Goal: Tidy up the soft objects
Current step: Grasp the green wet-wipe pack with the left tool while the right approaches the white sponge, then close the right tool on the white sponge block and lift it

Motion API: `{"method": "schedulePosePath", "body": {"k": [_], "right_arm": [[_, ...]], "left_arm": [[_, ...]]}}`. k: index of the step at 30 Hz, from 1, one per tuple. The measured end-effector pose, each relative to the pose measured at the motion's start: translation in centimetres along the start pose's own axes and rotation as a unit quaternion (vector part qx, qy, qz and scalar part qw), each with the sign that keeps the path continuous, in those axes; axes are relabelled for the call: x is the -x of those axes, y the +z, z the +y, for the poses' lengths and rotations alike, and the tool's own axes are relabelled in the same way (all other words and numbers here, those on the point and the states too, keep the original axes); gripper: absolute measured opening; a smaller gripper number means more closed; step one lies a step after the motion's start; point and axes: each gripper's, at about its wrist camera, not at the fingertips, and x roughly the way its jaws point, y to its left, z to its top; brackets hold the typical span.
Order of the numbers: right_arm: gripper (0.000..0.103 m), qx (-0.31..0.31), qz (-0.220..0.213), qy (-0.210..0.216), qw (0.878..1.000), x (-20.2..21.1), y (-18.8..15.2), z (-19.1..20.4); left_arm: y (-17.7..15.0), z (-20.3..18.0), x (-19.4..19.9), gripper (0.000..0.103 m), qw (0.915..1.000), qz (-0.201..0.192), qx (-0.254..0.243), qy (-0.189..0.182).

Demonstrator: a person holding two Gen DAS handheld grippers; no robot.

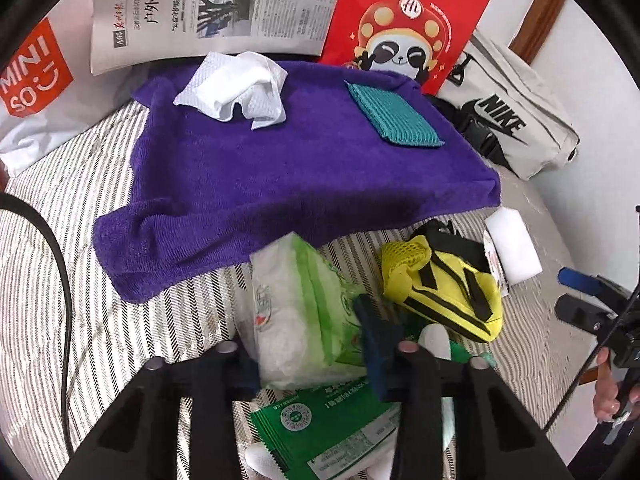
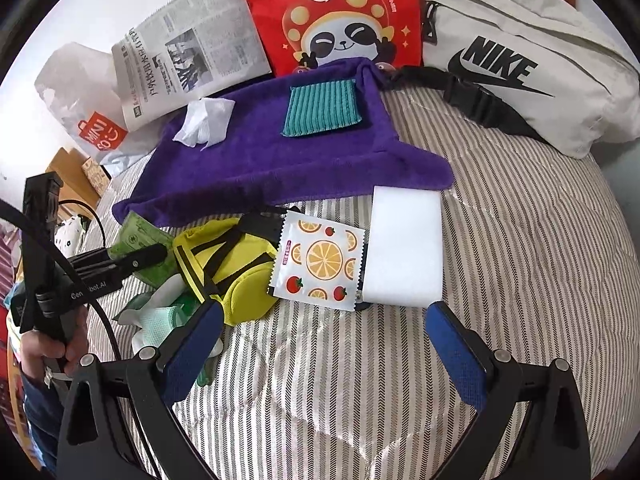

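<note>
Clamping tissue pack (image 1: 296, 312), left hand-held gripper (image 1: 312, 344); right hand-held gripper (image 2: 324, 340) wide, empty.

The purple towel (image 1: 280, 168) is looking like soft, fuzzy cloth, the tissue pack (image 1: 304, 312) is showing glossy plastic wrap, and the newspaper (image 1: 208, 4) is looking matt.

one purple towel (image 2: 280, 160), one teal cloth (image 2: 322, 108), one white sponge (image 2: 406, 244), one yellow pouch (image 2: 236, 264) — two bags: a red panda bag (image 2: 332, 20) and a nike waist bag (image 2: 520, 60).
</note>
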Motion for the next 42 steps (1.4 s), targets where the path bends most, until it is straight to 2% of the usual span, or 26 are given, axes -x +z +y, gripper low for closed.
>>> {"method": "schedulePosePath", "body": {"k": [3, 8, 13, 21, 25, 27, 29, 30, 31, 42], "right_arm": [[0.1, -0.001, -0.001, -0.005, 1.0, 0.1, 0.0, -0.2], [0.1, -0.014, -0.007, -0.019, 1.0, 0.2, 0.2, -1.4], [0.1, -0.027, -0.006, -0.05, 0.998, -0.8, 0.6, -2.9], [0.096, -0.022, -0.002, -0.08, 0.997, -3.8, 1.7, -3.9], [0.078, -0.024, 0.02, -0.082, 0.996, -5.9, 2.1, -4.2], [0.075, -0.021, 0.015, -0.086, 0.996, -6.2, 2.2, -4.2], [0.056, -0.015, 0.004, -0.083, 0.996, -5.9, 2.3, -4.1], [0.053, -0.017, 0.005, -0.076, 0.997, -5.8, 2.3, -4.2], [0.052, -0.02, 0.006, -0.065, 0.998, -5.8, 2.4, -4.3], [0.052, -0.003, -0.011, -0.055, 0.998, -4.2, 2.4, -3.7]], "left_arm": [[0.2, 0.0, 0.6, 0.02, 1.0, -0.006, -0.003, -0.005], [0.0, 1.0, 2.4, 0.019, 0.9996, -0.026, 0.0, 0.006], [-0.3, 2.3, 3.3, 0.019, 0.9987, -0.035, 0.009, 0.037], [-0.8, 3.2, 2.1, 0.019, 0.9989, -0.021, 0.024, 0.033], [-0.9, 3.2, 1.7, 0.019, 0.9991, -0.018, 0.025, 0.029], [-0.9, 3.2, 1.7, 0.019, 0.9991, -0.017, 0.025, 0.03], [-0.9, 3.2, 1.7, 0.019, 0.9991, -0.017, 0.025, 0.03], [-0.9, 3.2, 1.7, 0.019, 0.9991, -0.018, 0.025, 0.03], [-0.8, 3.2, 1.7, 0.019, 0.9991, -0.018, 0.026, 0.029], [-1.2, 3.6, 2.4, 0.019, 0.9981, -0.032, 0.045, 0.029]]}}
